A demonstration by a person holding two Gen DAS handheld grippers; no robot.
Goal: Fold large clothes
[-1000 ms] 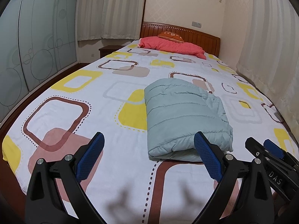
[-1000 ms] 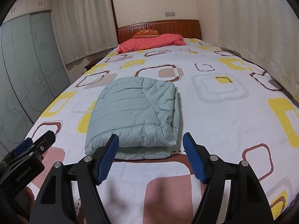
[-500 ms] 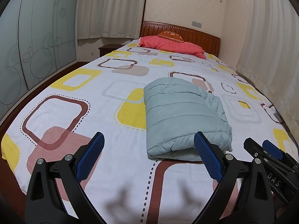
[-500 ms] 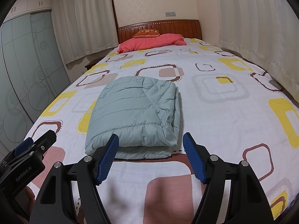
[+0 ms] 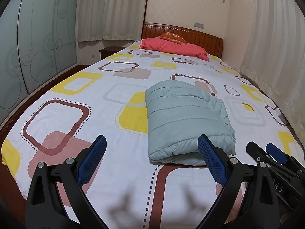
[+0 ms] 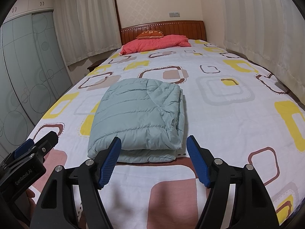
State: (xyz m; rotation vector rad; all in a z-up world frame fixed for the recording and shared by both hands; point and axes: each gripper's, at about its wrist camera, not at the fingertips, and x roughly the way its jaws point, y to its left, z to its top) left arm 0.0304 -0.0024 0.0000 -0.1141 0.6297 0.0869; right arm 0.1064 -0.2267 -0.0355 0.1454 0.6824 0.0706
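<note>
puffer jacket (image 6: 137, 114) | folded, lying on bed (image 6: 219, 129) | long axis toward headboard (image 6: 171, 28)

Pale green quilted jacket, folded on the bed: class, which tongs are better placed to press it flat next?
Right tongs, probably: the pale green quilted jacket lies almost straight ahead of them, while the left tongs face it off-centre.

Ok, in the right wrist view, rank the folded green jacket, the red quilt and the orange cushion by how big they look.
1. Folded green jacket, largest by far, though it lies nearest the camera.
2. Red quilt, by the headboard.
3. Orange cushion, smallest, resting on the quilt.
The far two may look smaller than they are.
</note>
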